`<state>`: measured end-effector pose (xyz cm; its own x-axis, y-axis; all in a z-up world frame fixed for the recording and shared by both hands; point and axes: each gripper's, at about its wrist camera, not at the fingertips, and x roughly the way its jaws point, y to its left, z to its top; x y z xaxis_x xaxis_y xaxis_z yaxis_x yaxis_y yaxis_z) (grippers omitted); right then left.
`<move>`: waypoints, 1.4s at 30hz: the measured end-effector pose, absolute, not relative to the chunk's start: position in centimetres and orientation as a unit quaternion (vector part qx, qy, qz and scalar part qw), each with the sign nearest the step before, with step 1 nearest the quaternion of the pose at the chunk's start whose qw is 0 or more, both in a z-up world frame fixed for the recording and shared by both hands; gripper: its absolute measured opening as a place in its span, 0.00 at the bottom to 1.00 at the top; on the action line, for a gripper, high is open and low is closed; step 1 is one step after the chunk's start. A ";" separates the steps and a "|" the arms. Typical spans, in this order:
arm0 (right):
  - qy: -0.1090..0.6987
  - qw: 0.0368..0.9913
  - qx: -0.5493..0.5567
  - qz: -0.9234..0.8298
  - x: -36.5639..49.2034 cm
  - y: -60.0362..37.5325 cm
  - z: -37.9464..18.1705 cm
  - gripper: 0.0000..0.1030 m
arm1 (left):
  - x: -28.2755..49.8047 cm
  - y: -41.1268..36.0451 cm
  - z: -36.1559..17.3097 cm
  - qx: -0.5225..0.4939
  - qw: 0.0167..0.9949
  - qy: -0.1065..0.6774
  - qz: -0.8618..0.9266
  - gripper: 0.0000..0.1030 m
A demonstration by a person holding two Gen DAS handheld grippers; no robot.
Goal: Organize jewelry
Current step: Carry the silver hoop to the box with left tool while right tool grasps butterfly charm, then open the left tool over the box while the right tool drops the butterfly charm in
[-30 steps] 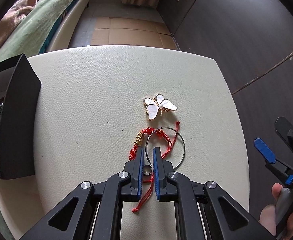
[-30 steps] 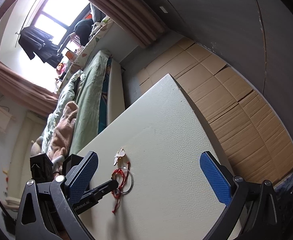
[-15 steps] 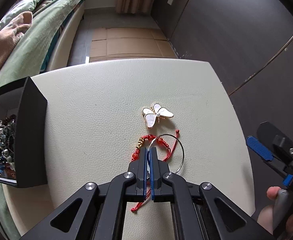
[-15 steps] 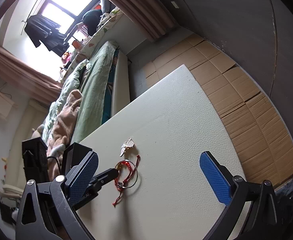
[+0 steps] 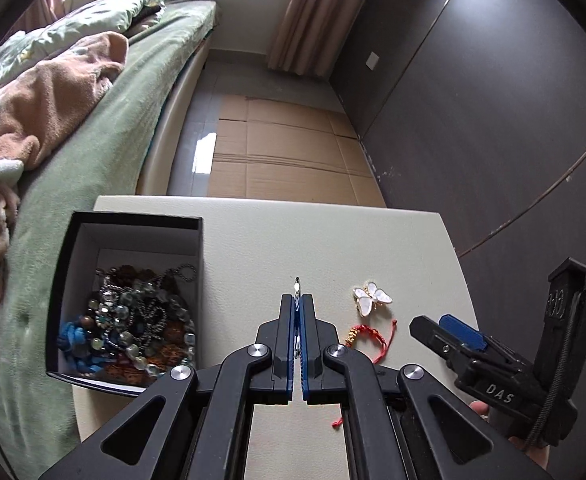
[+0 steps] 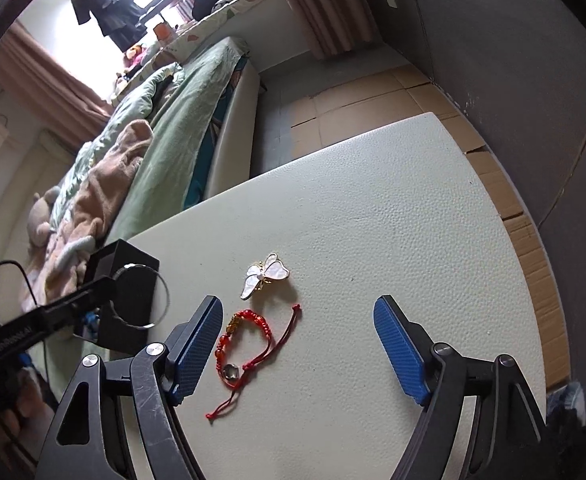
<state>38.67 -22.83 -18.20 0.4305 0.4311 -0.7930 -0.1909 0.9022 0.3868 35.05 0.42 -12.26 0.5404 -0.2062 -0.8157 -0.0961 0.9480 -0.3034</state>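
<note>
above the pale table (image 5: 333,240), the left gripper (image 5: 297,304) is clamped tight on a thin silver hoop (image 6: 141,296). from the left wrist view the ring is edge-on, only a sliver of metal poking past the fingertips; from the right wrist view it shows as a full circle held off the table, its plane standing roughly upright in front of the black box (image 6: 133,280).

the black box (image 5: 133,224) sits at the table's left side, open at the top, white inside, and heaped with jewelry (image 5: 133,324): clear and silvery beads, a ball chain, brown beads and a blue braided piece, all tangled together.

on the table lies a red cord bracelet (image 6: 253,340) with red beads, a gold charm and a small silver bell, curled in a loop, its loose cord tail trailing towards the near edge. just beyond it, apart from it, a white butterfly brooch (image 6: 267,276) with gold edging lies flat, wings spread, its long axis slanting across the table.

the right gripper (image 6: 297,344) hangs over the bracelet with its jaws closing; the bracelet lies between the blue pads (image 6: 401,352), untouched by them.

its body reads "das" in the left wrist view; the left gripper's arm carries small lettering too blurred to read.
</note>
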 end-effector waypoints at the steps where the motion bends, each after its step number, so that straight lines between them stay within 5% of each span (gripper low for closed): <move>1: 0.501 0.839 0.108 0.182 38.8 -22.5 -18.3 0.77 | 35.0 1.0 -12.0 -0.162 0.866 0.473 -0.028 0.01; 21: 0.492 0.858 -0.087 0.119 39.9 -15.3 -19.7 0.77 | 33.1 8.4 -8.4 -0.203 0.887 0.415 -0.025 0.01; 23: 0.489 0.860 -0.087 0.119 39.7 -15.4 -19.7 0.73 | 32.9 8.7 -8.5 -0.209 0.886 0.413 -0.029 0.01; 27: 0.482 0.863 -0.089 0.124 39.3 -15.6 -19.2 0.40 | 32.6 8.4 -8.4 -0.193 0.891 0.411 -0.023 0.01; 42: 0.418 0.890 0.006 0.183 36.9 -19.1 -13.3 0.40 | 32.6 9.2 -8.8 -0.168 0.890 0.424 0.021 0.01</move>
<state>36.95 -19.06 -13.27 0.5843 0.3312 -0.7409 -0.3209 0.9328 0.1639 32.55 9.19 -8.76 0.6395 -0.1047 -0.7616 -0.1810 0.9423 -0.2816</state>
